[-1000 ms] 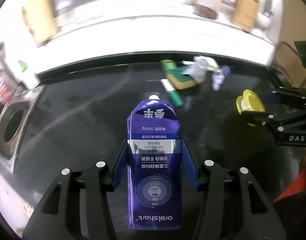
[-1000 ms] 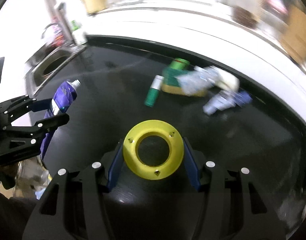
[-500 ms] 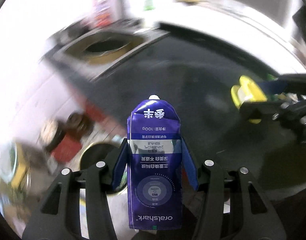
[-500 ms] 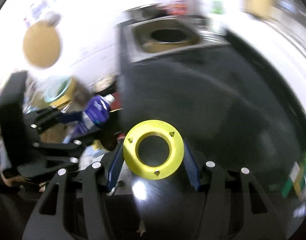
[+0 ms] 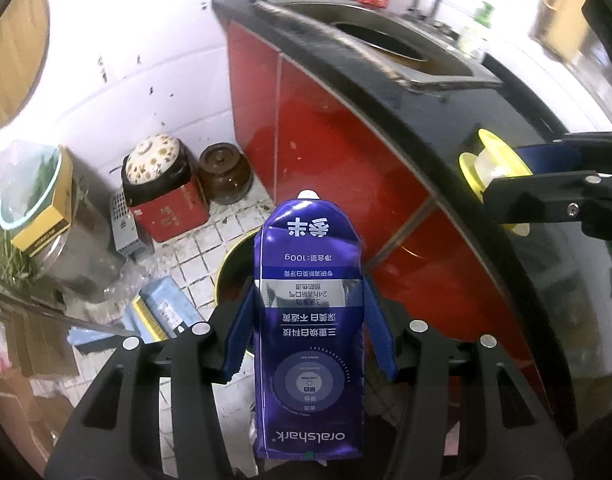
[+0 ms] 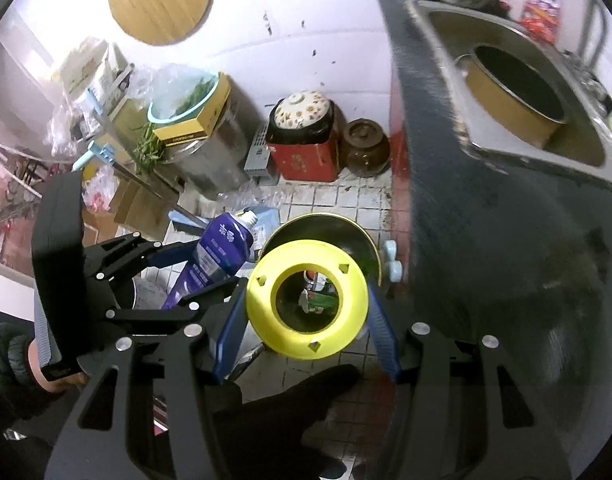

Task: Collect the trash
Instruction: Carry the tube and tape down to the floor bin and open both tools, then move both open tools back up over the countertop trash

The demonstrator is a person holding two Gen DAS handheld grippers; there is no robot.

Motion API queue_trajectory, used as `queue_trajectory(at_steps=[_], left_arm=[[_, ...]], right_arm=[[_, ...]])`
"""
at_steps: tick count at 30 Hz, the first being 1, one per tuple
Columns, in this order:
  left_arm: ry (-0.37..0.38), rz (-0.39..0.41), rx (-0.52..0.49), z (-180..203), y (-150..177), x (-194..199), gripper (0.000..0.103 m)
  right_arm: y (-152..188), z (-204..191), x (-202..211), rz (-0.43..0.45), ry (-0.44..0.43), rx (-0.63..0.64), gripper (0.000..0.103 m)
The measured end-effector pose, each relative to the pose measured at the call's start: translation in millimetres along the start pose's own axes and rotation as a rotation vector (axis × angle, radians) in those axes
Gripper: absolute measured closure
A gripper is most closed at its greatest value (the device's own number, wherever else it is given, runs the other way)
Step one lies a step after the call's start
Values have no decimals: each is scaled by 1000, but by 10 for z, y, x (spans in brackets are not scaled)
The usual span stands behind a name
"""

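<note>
My left gripper (image 5: 308,332) is shut on a purple toothpaste tube (image 5: 310,328), cap pointing away, held above the floor. It also shows in the right wrist view (image 6: 220,258). My right gripper (image 6: 304,320) is shut on a yellow plastic spool (image 6: 306,300), which also shows in the left wrist view (image 5: 492,172). Both are held over a round metal trash bin (image 6: 326,226) on the tiled floor; its rim also shows behind the tube in the left wrist view (image 5: 234,260). Scraps lie inside the bin.
A black counter (image 6: 486,220) with red cabinet fronts (image 5: 326,132) stands to the right, with a sink (image 6: 518,88). A red box with a flowered lid (image 6: 302,136), a brown jar (image 6: 364,148), a metal drum (image 6: 210,160) and cardboard crowd the floor.
Both grippers have swung left off the black counter, with the tube and spool still held, and now hang over the floor beside the cabinet above the bin.
</note>
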State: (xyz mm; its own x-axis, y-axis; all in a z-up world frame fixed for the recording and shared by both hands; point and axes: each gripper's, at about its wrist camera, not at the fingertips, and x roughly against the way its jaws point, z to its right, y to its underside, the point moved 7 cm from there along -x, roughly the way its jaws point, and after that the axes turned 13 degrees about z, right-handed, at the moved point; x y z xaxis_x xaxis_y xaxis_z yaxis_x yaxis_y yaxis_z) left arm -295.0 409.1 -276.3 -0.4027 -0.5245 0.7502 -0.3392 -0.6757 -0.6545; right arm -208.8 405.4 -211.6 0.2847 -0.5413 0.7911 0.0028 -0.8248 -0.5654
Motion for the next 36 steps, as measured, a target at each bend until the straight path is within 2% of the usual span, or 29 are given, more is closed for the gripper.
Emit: queue_trajectory(at_steps=[2, 3, 4, 5, 9, 13, 17, 20, 24, 27, 28, 32, 36], left_arm=[[6, -5, 17, -75, -14, -73, 52], [13, -11, 25, -104, -21, -111, 42], [15, -11, 32, -147, -29, -145, 21], [2, 0, 34, -202, -45, -163, 16], [-15, 4, 31, -272, -87, -188, 16], [-19, 5, 15, -227, -138, -191, 16], [-7, 11, -44, -10, -241, -154, 15], [14, 33, -117, 286, -404, -85, 10], [105, 88, -225, 941, -671, 58, 7], [206, 115, -302, 1537, -780, 148, 7], [257, 122, -345, 1841, -801, 195, 7], [408, 138, -483, 2824, -706, 393, 7], [555, 123, -606, 3819, -395, 642, 7]], right_arm=[[-95, -30, -146, -9, -6, 15, 47], [-149, -39, -223, -16, -7, 22, 43], [-191, -43, -286, -26, -13, 22, 27], [-232, -36, -311, -19, -8, 20, 20], [-287, 17, -339, -14, -11, 16, 20], [-231, 127, -195, -6, 1, -4, 20], [-134, 313, 86, 22, 37, -47, 20], [-76, 473, 378, 57, 81, -84, 18], [165, 880, 1052, 150, 197, -180, 14], [525, 1226, 1643, 206, 316, -276, 13], [644, 1317, 1824, 224, 352, -303, 13], [1376, 1715, 2688, 287, 543, -446, 13], [2183, 1928, 3378, 321, 709, -589, 13]])
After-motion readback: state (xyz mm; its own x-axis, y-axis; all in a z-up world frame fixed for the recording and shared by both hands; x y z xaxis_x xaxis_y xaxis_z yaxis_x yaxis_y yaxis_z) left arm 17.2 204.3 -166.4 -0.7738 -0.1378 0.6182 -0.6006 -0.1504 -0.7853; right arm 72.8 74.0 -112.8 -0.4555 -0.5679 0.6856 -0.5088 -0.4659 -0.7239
